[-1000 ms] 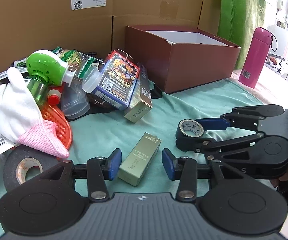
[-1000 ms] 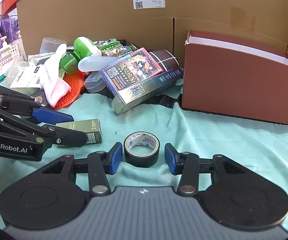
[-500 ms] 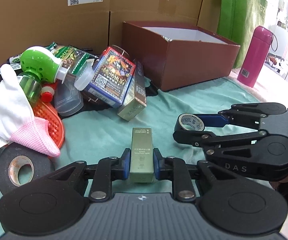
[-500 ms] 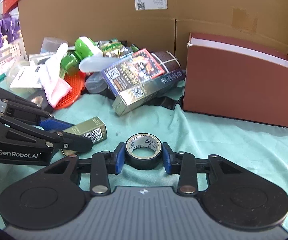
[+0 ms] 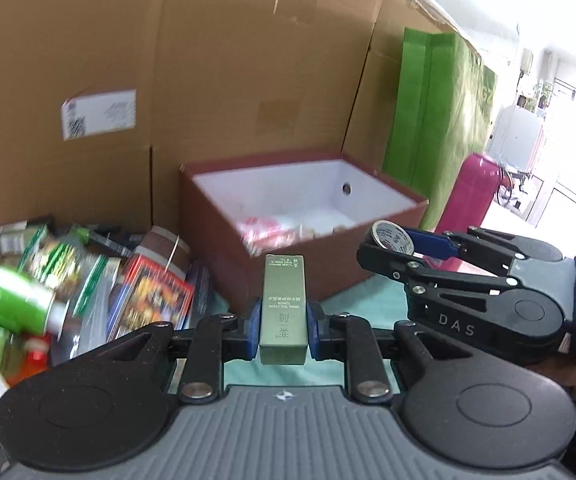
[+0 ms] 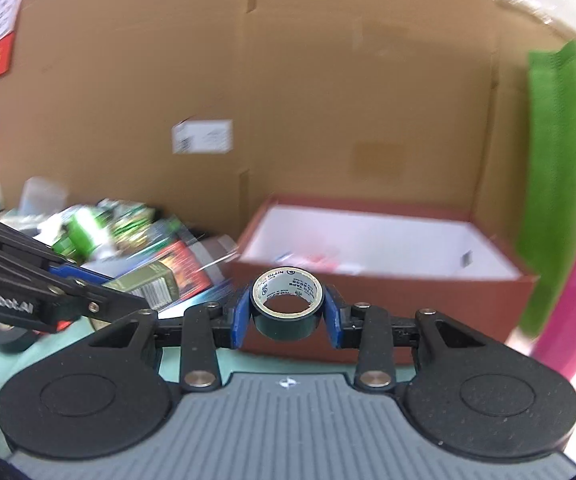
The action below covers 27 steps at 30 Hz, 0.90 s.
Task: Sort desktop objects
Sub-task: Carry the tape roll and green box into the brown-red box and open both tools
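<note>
In the left wrist view, the left gripper (image 5: 283,330) sits at lower centre, its blue pads clamped on the two long sides of a slim olive-green carton (image 5: 283,308). The carton has a metallic sheen and small pale lettering on its top face, and it points away from the camera, its far end overlapping the front wall of the dark red box (image 5: 288,256) at mid-frame. That box is open, white inside, with some pink and white items at the bottom (too blurred to name). At right, the right gripper (image 5: 388,242) holds a roll of black tape (image 5: 392,237) just in front of the box's right corner. A heap of packets (image 5: 88,280) fills the lower left.

In the right wrist view, the right gripper (image 6: 287,316) at centre pinches the black tape (image 6: 286,304) by its flat sides, white printed core facing up. The red box (image 6: 388,292) stands just behind it. At left, the left gripper (image 6: 128,292) carries the green carton (image 6: 148,286), barcode end showing.
</note>
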### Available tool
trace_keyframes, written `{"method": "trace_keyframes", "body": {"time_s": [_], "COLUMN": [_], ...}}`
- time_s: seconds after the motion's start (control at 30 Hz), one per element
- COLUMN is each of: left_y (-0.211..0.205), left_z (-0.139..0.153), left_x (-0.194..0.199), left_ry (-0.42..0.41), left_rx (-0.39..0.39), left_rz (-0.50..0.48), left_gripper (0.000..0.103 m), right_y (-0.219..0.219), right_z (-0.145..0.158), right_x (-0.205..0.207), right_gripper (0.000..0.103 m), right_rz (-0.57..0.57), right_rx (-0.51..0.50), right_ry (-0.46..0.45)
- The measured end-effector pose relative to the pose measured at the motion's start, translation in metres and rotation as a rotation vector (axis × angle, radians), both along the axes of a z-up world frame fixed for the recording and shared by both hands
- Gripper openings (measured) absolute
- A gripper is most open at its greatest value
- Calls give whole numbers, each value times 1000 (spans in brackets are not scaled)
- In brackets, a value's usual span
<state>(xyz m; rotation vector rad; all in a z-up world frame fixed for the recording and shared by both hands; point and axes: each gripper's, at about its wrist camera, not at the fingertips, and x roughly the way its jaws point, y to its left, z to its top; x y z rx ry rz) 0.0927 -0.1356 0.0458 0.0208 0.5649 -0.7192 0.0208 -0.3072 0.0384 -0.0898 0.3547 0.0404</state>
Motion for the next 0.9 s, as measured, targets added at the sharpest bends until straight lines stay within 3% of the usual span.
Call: {"method": "trace_keyframes", "body": {"time_s": [0.17, 0.33, 0.7, 0.9], "left_y": [-32, -69, -140, -157], "left_z": [18, 22, -6, -19], "left_x": [30, 59, 126, 144], "left_ry": [40, 55, 153, 170], "left_rx": [-58, -60, -9, 4], "left_rz": [-28, -43, -57, -47], "left_gripper": [23, 23, 23, 23], "right_y": [-34, -61, -104, -122], "right_z": [15, 19, -11, -22], "right_x": [18, 48, 123, 152], "right_gripper": [37, 37, 37, 38], "right_rz": [-91, -166, -234, -251], "right_rx": [-15, -47, -86, -61], "right_ry": [-47, -45, 108, 188]}}
